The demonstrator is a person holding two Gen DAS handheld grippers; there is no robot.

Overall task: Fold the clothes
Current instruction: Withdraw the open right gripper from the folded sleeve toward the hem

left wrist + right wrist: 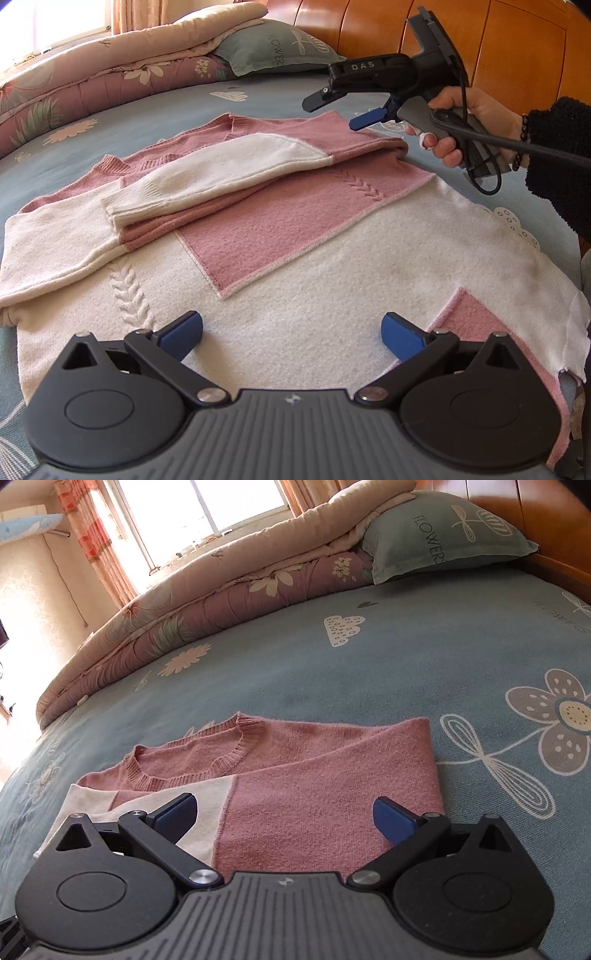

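Observation:
A pink and white knitted sweater (295, 236) lies flat on the bed, both sleeves folded across its chest, the white cuff (122, 210) on top. My left gripper (291, 334) hovers open over the white hem part, nothing between its blue pads. In the left wrist view my right gripper (341, 110) floats open above the sweater's far right shoulder, held by a hand (465, 122) in a dark sleeve. In its own view the right gripper (284, 814) is open over the pink shoulder area (314, 782), with the ribbed collar (192, 760) just ahead.
The blue-grey bedsheet (369, 672) with flower prints spreads around the sweater. A folded floral quilt (207, 587) and a green pillow (443, 528) lie at the far side, against an orange wooden headboard (498, 48). A window with curtains (207, 506) is beyond.

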